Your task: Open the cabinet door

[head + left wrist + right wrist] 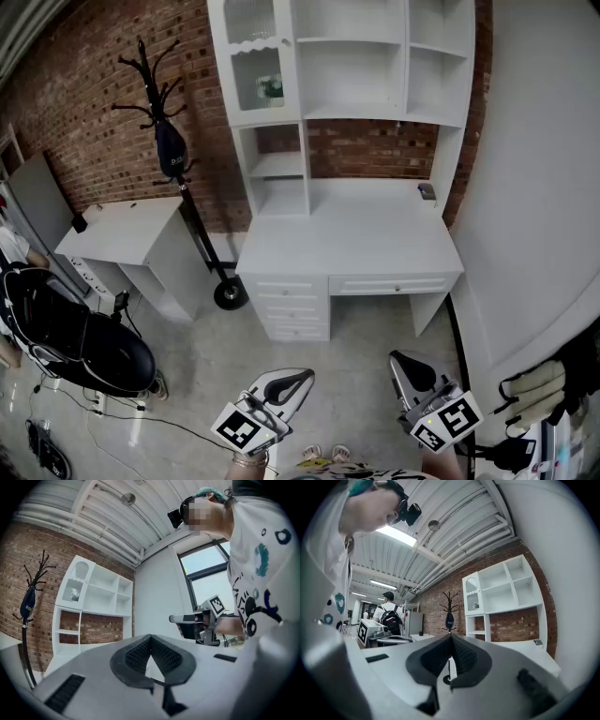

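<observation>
Well beyond left gripper (302,377) and right gripper (401,360), cabinet door (258,77), closed, untouched.

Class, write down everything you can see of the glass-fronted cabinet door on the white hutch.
The cabinet door is a tall white-framed panel, seemingly painted wood, at the upper left of the hutch. A scalloped rail splits it into a small ribbed-looking upper pane and a larger clear lower pane, behind which a small greenish object shows. It stands upright and closed. No handle can be made out; nothing touches it.
</observation>
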{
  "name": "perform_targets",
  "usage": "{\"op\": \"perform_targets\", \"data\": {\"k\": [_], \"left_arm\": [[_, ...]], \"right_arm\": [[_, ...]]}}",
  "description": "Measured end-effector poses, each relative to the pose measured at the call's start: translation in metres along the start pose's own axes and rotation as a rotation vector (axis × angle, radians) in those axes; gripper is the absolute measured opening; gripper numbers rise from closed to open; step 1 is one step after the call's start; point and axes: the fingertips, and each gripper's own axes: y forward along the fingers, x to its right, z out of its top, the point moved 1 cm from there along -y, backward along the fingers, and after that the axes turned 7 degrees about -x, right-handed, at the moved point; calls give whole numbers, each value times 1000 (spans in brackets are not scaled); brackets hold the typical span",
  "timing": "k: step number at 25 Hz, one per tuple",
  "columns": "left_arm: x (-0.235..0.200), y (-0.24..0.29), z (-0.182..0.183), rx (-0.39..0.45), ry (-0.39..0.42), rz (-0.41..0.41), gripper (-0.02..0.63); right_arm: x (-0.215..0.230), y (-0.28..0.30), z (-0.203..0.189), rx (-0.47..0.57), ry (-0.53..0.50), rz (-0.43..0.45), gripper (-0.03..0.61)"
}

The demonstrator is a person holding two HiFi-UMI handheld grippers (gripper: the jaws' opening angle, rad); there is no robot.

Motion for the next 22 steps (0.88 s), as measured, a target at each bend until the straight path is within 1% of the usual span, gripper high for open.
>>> {"op": "perform_targets", "data": {"k": [2, 6, 10, 14, 19, 22], "left_arm": [[3, -1, 10, 13, -4, -1, 14], [0, -7, 25, 33, 28, 1, 14], [1, -12, 23, 30, 28, -13, 14], [0, -19, 24, 34, 22, -13, 14], [-8, -25, 25, 38, 27, -16, 14], [-15, -29, 25, 45, 12, -13, 14]], "right_arm": [[-3, -5, 6, 4, 4, -1, 28], [-14, -5, 16, 22, -14, 8, 28], [-22, -5, 18, 21, -19, 4, 26], [-27, -1, 16, -1, -17, 6, 26], [-28, 7, 19, -8, -14, -8, 26], [-31, 14, 22, 1, -9, 5, 28]]}}
